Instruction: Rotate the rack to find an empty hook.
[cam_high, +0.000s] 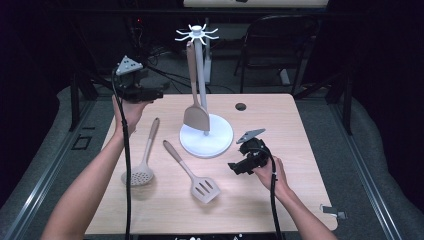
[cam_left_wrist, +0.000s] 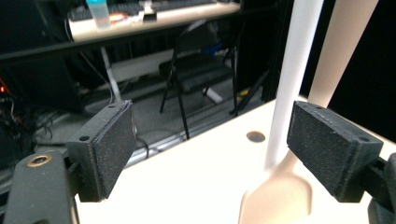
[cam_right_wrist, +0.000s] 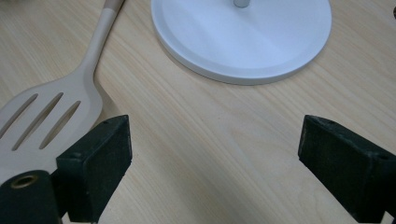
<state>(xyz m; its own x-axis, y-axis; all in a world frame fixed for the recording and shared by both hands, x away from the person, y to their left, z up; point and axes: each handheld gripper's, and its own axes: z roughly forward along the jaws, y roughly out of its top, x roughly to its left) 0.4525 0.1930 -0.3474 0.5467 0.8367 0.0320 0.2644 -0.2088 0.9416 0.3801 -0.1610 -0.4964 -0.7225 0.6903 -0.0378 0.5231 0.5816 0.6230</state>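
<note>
If the released left gripper is swung carelessly, the hung spatula could be knocked off the rack.

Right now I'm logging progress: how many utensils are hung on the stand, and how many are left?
Done: one solid spatula hangs on the white stand. In hand: nothing; the left gripper and right gripper are both open. Left: the skimmer and slotted spatula lie on the table.
</note>
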